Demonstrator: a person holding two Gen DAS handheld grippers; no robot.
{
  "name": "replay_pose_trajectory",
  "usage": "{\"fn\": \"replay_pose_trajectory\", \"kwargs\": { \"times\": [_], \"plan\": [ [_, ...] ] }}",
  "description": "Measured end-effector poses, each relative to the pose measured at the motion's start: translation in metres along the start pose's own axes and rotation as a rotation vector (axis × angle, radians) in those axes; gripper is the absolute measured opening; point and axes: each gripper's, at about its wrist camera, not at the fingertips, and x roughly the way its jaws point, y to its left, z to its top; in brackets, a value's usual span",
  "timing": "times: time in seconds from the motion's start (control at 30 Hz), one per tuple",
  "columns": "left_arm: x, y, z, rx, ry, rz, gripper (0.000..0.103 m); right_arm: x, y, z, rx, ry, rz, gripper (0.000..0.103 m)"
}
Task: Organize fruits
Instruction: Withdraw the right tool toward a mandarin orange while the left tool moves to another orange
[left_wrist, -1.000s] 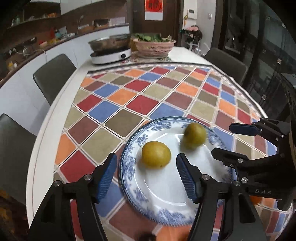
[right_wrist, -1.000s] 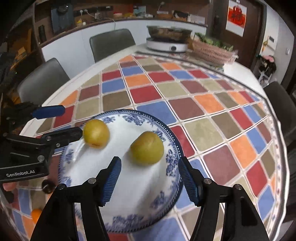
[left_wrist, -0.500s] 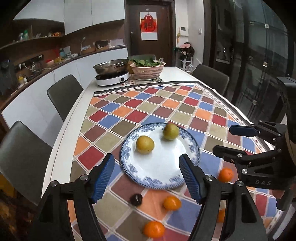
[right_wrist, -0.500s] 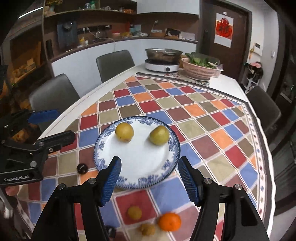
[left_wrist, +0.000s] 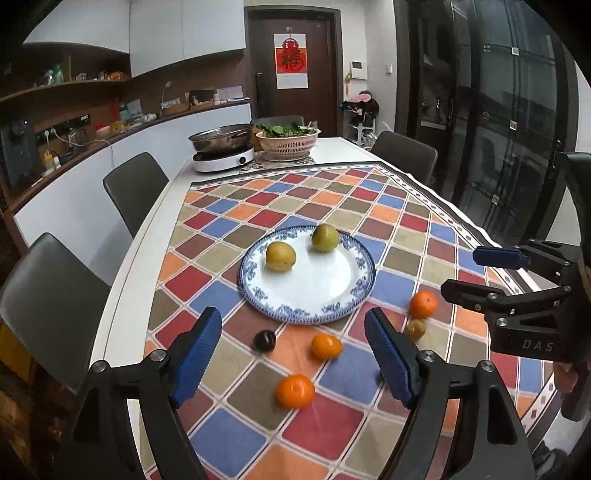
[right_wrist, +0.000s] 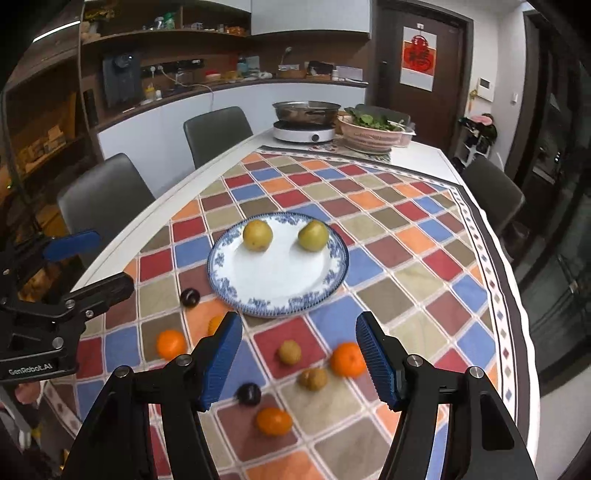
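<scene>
between picks: left claw (left_wrist: 293, 363) and right claw (right_wrist: 299, 356) both hung apart, empty. plate (right_wrist: 225, 284) held two yellow fruits; next move called for the near orange (right_wrist: 273, 420).

The left gripper (left_wrist: 293, 360) hangs in the air with its jaws spread wide and nothing between the blue ribbed pads (left_wrist: 197, 354); the right gripper (right_wrist: 297, 356) is likewise agape and empty; in the left wrist view it shows at 3 o'clock, level with its partner.
</scene>
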Motion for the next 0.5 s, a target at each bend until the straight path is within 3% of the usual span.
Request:
{"fn": "replay_pose_trajectory", "kwargs": {
  "times": [0.5],
  "plan": [
    [0.0, 0.006, -0.058, 0.027, 0.082, -0.043, 0.08, -0.001, 0.025, -0.057, 0.058, 0.106, -0.002, 0.065]
  ]
}}
